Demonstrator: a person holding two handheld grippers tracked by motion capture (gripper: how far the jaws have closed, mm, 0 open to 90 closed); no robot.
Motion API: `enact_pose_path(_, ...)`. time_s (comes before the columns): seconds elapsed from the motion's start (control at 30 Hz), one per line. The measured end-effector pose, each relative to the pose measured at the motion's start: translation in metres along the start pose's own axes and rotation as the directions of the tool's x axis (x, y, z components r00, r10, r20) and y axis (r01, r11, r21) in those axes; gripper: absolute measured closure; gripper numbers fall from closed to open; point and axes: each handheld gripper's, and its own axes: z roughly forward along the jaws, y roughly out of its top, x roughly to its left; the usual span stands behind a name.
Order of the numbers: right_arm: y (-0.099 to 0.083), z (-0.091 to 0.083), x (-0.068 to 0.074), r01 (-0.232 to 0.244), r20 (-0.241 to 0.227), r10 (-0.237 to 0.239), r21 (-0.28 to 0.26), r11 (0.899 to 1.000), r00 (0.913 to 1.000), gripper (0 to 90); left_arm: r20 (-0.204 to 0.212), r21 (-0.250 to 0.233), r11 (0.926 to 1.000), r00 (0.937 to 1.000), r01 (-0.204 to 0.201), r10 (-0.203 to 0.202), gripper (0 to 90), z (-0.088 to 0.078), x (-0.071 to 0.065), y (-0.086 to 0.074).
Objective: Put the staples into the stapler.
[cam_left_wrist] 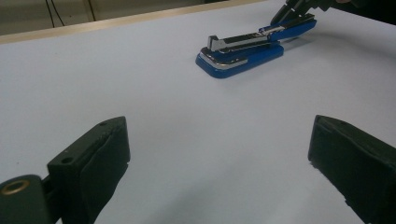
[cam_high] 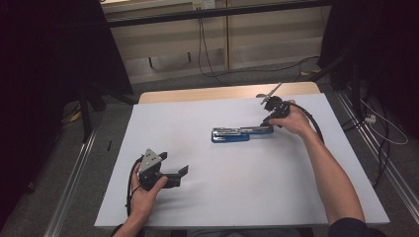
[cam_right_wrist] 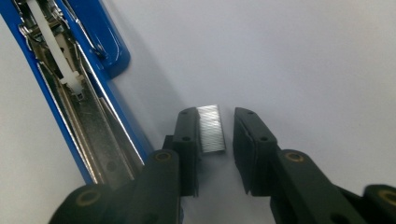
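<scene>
The left claw (cam_high: 182,172) rests spread and empty on the desk (cam_high: 237,197); the open blue stapler (cam_high: 237,133) lies mid-desk, long axis left-right; beside its right end, the right claw (cam_right_wrist: 216,135), narrowed, straddles the staple strip (cam_right_wrist: 210,128), not yet pinching.

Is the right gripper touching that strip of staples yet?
Cannot tell. In the right gripper view the staple strip lies between the right gripper jaws, snug against one and clear of the other; contact isn't plain.
</scene>
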Motion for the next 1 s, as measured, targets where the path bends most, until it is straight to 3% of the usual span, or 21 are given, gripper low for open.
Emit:
enact_pose_path(0.23, -0.0001, 0.0001, 0.0018, -0.003, -0.011, 0.003, 0.001, 1.0, 0.9999, 78.7, 0.0, -0.003, 0.9999, 0.9999, -0.011, 0.011, 5.7, -0.0005, 0.0005, 0.0002)
enact_pose_path(1.0, -0.0062, -0.006, 0.0047, -0.044, 0.015, 0.044, -0.034, 0.998, 0.9989, 79.3, -0.009, -0.017, 0.9998, 0.9999, -0.011, 0.011, 5.0, -0.0033, -0.0012, 0.0007)
